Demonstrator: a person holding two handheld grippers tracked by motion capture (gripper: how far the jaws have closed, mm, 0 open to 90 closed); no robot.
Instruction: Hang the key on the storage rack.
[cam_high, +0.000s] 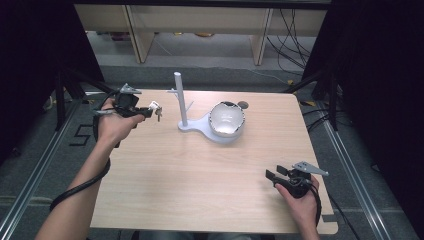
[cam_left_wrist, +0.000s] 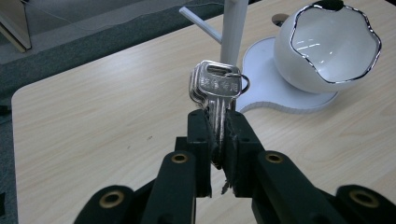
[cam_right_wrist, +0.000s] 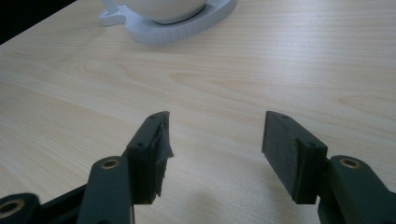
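Jaws of left gripper (cam_left_wrist: 218, 135) clamp keys (cam_left_wrist: 215, 88) — blades hidden; right gripper (cam_right_wrist: 215, 149) jaws released

On the table (cam_high: 200, 170), a stand (cam_high: 181, 100) sits far of centre, its post at the left end of the base — the bowl (cam_high: 226, 119) rests on the base's right end. The keys (cam_high: 156, 110) hang left of the post, above the table, in the left gripper (cam_high: 148, 111). The right gripper (cam_high: 274, 174) lies near right, well apart.
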